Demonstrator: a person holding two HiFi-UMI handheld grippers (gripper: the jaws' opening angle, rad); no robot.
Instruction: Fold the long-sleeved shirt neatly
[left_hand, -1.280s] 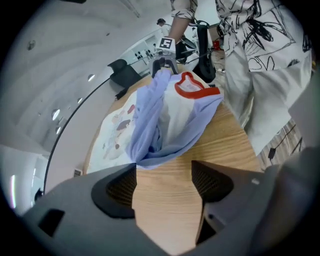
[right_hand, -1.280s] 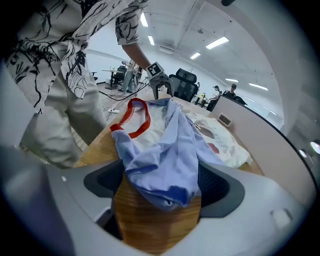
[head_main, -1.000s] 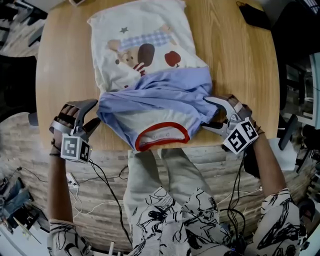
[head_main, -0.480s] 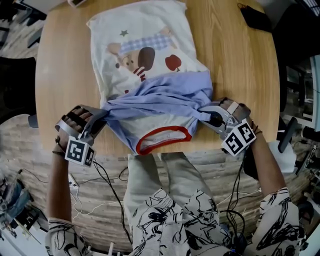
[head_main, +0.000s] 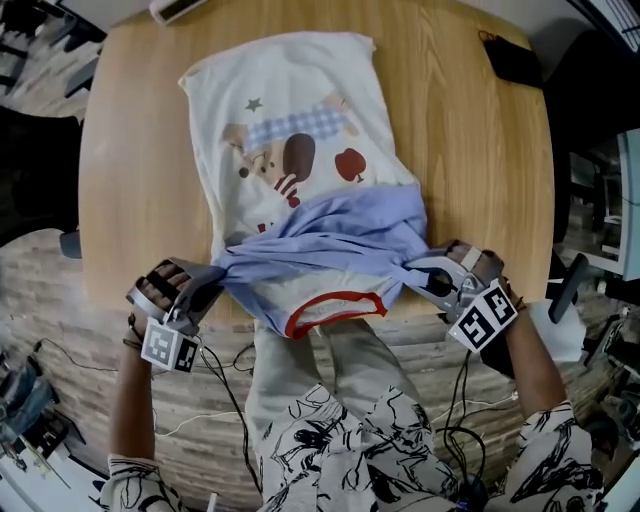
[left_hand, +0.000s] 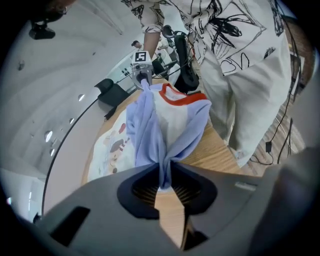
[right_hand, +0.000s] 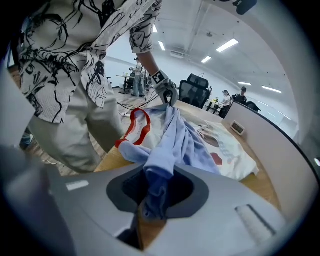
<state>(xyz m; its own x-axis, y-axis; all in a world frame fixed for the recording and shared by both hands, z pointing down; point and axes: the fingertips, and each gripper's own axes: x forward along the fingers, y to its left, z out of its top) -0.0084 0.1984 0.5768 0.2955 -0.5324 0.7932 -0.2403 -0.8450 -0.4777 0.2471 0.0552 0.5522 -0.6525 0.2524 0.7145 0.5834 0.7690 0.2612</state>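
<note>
Jaws of the left gripper (head_main: 208, 279) and right gripper (head_main: 416, 272) had just been closing and clamped blue folds of the long-sleeved shirt (head_main: 295, 120) bunched between their fingers.

I count one long-sleeved shirt (head_main: 300, 150), centre of frame. One table (head_main: 480, 170) carries it. Two tools: the left tool (head_main: 212, 278) at lower left, the right tool (head_main: 418, 272) at lower right. Two marker cubes: the left cube (head_main: 170, 347) and the right cube (head_main: 487, 315). One black item (head_main: 510, 60), upper right. One white device (head_main: 180, 8), top edge, partly cut off.
</note>
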